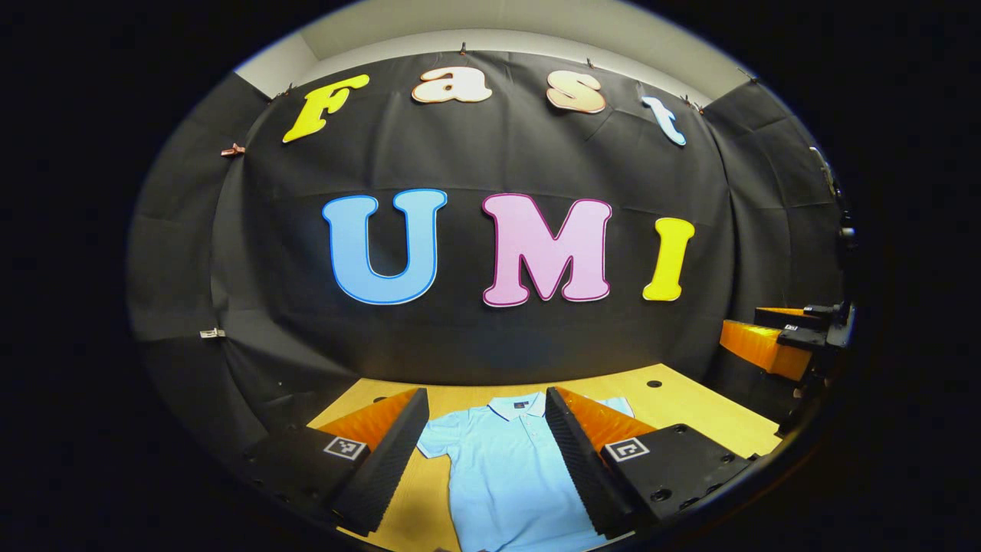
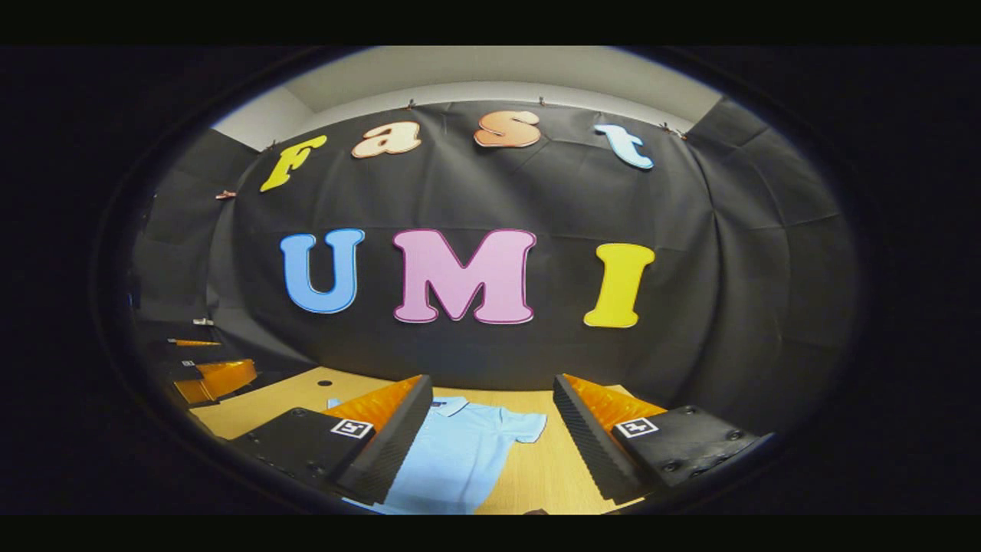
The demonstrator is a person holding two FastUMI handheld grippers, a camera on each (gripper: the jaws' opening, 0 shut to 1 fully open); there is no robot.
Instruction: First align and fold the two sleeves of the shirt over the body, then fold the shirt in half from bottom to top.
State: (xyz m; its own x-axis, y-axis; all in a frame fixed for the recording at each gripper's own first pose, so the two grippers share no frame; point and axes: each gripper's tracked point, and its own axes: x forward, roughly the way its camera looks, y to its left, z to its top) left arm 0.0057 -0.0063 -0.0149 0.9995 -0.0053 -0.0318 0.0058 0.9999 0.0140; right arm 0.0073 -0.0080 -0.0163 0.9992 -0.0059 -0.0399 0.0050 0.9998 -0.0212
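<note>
A light blue polo shirt [image 1: 498,468] lies flat on the wooden table [image 1: 690,406], collar toward the wall, both short sleeves spread out. In the left gripper view my left gripper [image 1: 487,460] hovers open above the shirt's chest, nothing between its fingers. At the right edge of that view the right gripper [image 1: 789,337] is seen, held up off the table. In the right gripper view my right gripper [image 2: 490,437] stands open over the shirt's [image 2: 460,452] sleeve side and bare table [image 2: 552,468]. The left gripper [image 2: 207,376] shows at the left edge of that view.
Black cloth walls close the booth behind and on both sides of the table. Small round holes [image 1: 654,383] mark the tabletop near its far edge. Bare wood lies on both sides of the shirt.
</note>
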